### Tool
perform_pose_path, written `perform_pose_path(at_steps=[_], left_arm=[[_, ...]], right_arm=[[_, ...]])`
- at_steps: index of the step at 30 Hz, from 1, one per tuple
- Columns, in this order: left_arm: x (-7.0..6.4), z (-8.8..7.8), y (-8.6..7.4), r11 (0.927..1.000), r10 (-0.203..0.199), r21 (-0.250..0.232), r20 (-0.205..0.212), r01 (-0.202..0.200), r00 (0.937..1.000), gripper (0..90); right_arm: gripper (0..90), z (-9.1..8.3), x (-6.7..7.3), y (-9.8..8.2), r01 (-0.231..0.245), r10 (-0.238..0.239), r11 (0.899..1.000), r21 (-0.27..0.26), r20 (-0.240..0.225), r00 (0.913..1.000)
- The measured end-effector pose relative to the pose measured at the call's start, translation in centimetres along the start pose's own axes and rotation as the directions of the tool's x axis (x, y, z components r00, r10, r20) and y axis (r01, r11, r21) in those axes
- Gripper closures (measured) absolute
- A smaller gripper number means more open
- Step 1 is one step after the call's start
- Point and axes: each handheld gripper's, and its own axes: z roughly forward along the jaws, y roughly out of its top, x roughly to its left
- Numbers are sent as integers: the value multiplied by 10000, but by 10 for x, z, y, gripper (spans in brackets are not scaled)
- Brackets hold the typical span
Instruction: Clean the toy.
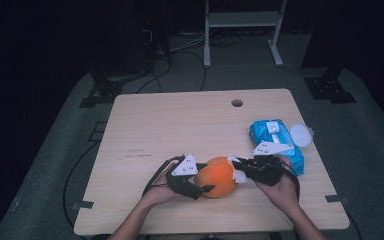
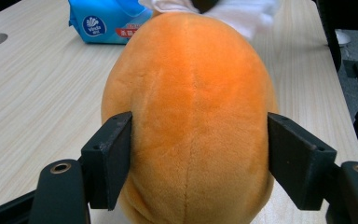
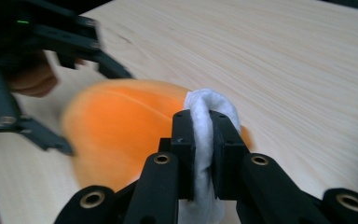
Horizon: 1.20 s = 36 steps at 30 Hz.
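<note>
Plush [image 2: 191, 121] sits between left tongs [image 2: 200, 158] (right tongs [image 3: 204, 149] pinch tissue [image 3: 209, 112]).

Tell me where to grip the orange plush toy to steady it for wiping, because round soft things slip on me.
Grip the orange plush toy across its widest middle, coming in level from its rounded end, as the left tool does. The flanks bulge there and the plush gives, so the pads can seat. That leaves the far end free for the right tool, which pinches the white wipe.
</note>
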Motion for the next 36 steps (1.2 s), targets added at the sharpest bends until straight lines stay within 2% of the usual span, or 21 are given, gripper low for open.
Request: perform_pose_path(at_steps=[3,5,7,10,12,14,20,22,24,27,29,31,33,36], left_arm=[[2,-1,-1,10000,-78,1,54,78,10000,277],[2,0,-1,9999,-117,-16,59,117,9999,276],[1,1,0,10000,-92,-10,64,92,9999,273],[0,1,0,10000,-63,-8,46,63,10000,271],[1,1,0,10000,-73,-2,64,73,10000,271],[1,1,0,10000,-68,3,66,68,10000,272],[1,0,0,9999,-103,-4,57,103,9999,270],[1,1,0,9999,-99,-20,70,99,9999,268],[0,2,2,9999,-109,-57,64,109,9999,267],[-3,4,5,10000,51,-17,25,-51,10000,261],[-4,4,5,9999,103,28,2,-103,9999,258],[-4,3,4,10000,52,0,15,-52,10000,258],[-3,3,3,10000,51,-29,47,-51,10000,258],[-3,3,4,10000,55,7,47,-55,10000,258]], right_arm=[[806,-1,-16,-6,-583,582,9983,67,39,9983],[806,-1,-19,-7,-779,779,9969,77,-49,9969],[806,-1,-16,-5,-704,704,9975,43,-56,9975],[806,-1,-5,1,-476,472,9988,-110,-343,9983],[806,0,-1,2,-283,281,9996,-64,-286,9992],[806,1,-4,1,-392,390,9992,-50,-305,9988],[806,-1,-26,-8,-936,933,9955,146,194,9954],[806,-4,-27,-6,-1066,1066,9943,-1,68,9943],[806,-6,-22,-2,-1031,1029,9945,-157,-159,9946],[806,-3,-10,4,-704,696,9974,-172,-431,9966],[806,2,-6,4,-416,415,9991,-13,-300,9987],[806,3,-10,3,-566,567,9984,43,-286,9980],[806,4,-17,0,-632,633,9980,91,-22,9980],[806,1,-26,-5,-979,977,9950,171,121,9951]])
